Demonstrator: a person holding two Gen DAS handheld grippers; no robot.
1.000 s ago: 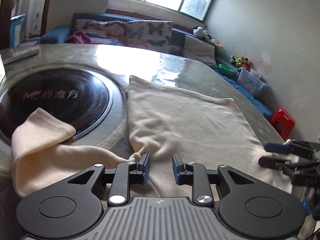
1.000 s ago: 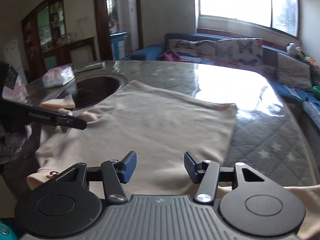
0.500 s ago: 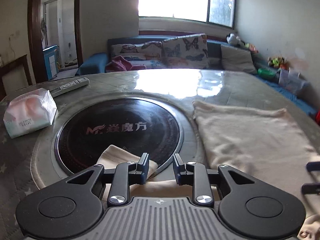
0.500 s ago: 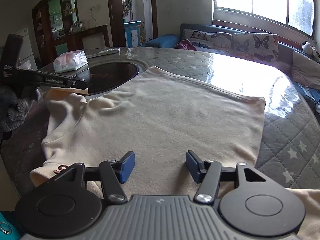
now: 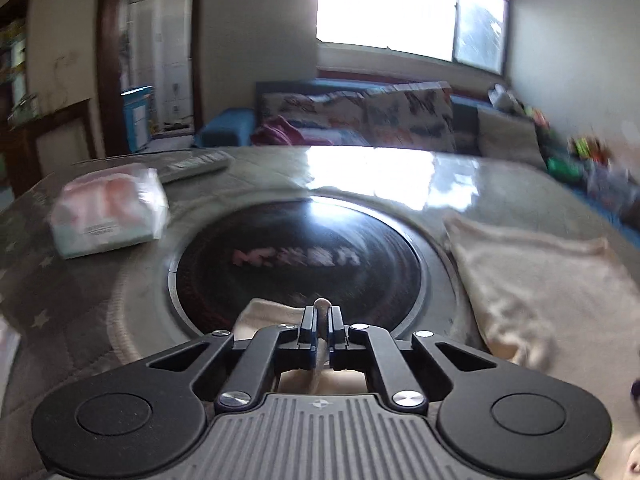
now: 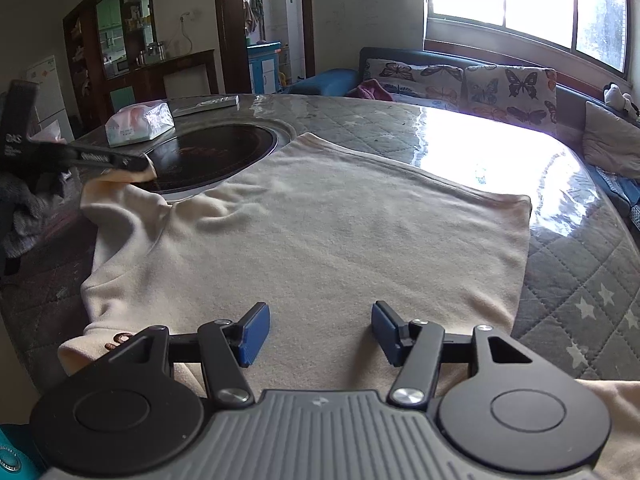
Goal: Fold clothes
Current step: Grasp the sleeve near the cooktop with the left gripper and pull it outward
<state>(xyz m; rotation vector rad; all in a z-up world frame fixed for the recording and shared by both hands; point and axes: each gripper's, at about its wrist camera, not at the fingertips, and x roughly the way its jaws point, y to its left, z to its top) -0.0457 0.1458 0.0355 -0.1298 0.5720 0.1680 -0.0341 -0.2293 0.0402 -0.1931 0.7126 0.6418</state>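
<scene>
A cream sweater (image 6: 328, 232) lies spread flat on the table, its body toward the far side and one sleeve (image 6: 120, 192) out to the left. My left gripper (image 5: 322, 316) is shut on the cuff of that sleeve (image 5: 276, 312), which rests at the near edge of the black round hob. In the right wrist view the left gripper (image 6: 132, 164) holds the cuff just above the hob rim. My right gripper (image 6: 318, 328) is open and empty, hovering over the near part of the sweater. The sweater's body also shows at the right of the left wrist view (image 5: 540, 280).
A black round hob (image 5: 296, 264) is set into the quilted grey table (image 6: 592, 280). A pack of tissues (image 5: 108, 216) and a remote control (image 5: 192, 164) lie at the far left. A sofa with butterfly cushions (image 6: 460, 80) stands behind the table.
My left gripper has closed on the sleeve cuff and swung to face the hob. My right gripper has stayed open over the sweater.
</scene>
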